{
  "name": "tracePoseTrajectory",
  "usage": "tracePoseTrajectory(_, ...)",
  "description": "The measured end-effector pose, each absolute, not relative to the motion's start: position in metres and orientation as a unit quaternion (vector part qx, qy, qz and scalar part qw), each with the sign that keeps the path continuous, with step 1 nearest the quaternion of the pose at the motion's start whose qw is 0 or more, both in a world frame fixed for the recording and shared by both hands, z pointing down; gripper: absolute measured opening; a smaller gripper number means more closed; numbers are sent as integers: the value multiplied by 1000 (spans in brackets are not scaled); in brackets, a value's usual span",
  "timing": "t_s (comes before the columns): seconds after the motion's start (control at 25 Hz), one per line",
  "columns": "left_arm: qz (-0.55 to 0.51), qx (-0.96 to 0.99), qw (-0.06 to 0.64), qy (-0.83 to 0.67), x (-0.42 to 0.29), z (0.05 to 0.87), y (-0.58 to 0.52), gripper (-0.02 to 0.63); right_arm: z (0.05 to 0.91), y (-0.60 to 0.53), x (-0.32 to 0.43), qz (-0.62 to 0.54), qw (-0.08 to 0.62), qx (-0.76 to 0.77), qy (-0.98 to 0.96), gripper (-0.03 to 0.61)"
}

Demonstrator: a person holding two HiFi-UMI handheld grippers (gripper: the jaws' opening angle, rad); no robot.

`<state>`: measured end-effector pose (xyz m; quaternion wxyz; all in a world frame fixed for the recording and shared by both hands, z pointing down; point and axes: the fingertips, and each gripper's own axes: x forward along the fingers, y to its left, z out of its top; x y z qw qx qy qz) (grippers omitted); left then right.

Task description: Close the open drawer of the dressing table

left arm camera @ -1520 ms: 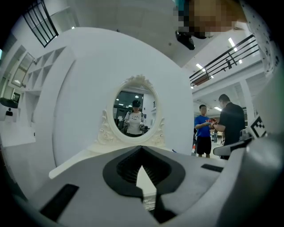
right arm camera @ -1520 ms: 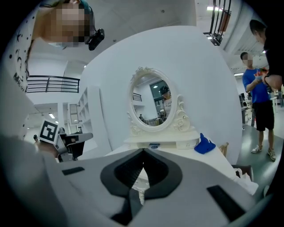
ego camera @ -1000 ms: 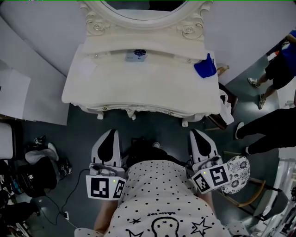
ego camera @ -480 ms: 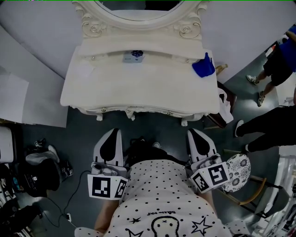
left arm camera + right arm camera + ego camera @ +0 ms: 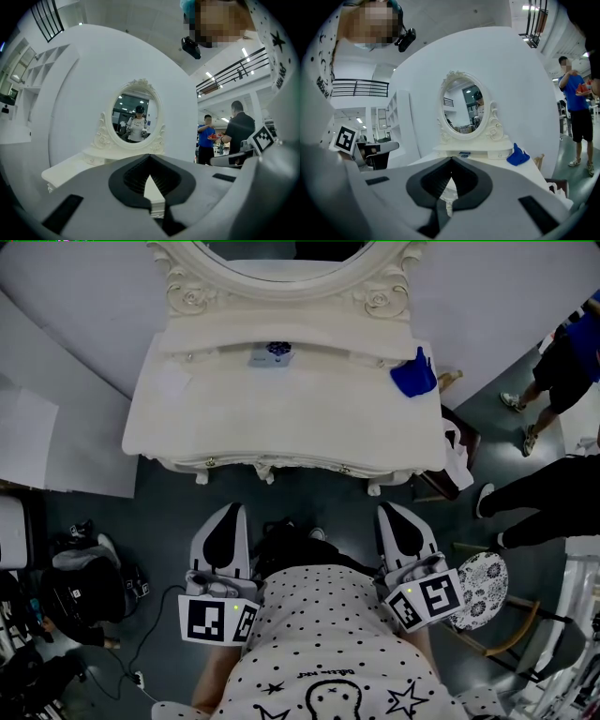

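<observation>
1. Left tongs (image 5: 228,514): tips pressed together with nothing between them. They are held low at the person's left side and point toward the desk front, well short of it.
2. Right tongs (image 5: 388,515): tips likewise together and empty. They are at the person's right side, aimed the same way and apart from the desk.
3. Drawer (image 5: 273,355): the small middle one in the raised tier under the mirror, at the back of the desk. It seems to stand out a little from the tier, with something dark blue showing in it. It is well apart from both tongs.
4. Desk (image 5: 281,418): a cream dressing table with a carved front edge and small knobs.
5. Mirror (image 5: 291,261): oval, in a scrolled cream frame, upright behind the tier.
6. Blue object (image 5: 413,377): crumpled, on the desk's back right corner beside the tier's end.
7. White bag (image 5: 457,460): just off the desk's right edge.
8. Patterned seat (image 5: 485,589): round, black and white, just beside the right tongs' marker cube.
9. Bystanders (image 5: 553,381): standing on the dark floor at right.
10. Cables and dark bags (image 5: 84,589): on the floor at left.
</observation>
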<state>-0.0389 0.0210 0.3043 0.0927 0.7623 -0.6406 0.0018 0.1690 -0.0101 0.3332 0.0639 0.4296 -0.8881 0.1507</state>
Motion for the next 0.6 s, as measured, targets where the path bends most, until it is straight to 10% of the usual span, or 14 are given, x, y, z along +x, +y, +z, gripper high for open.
tracePoseTrajectory(0.6, 0, 760, 96, -643, -41, 308, 25, 12, 332, -7, 168, 144, 66, 426, -890, 9)
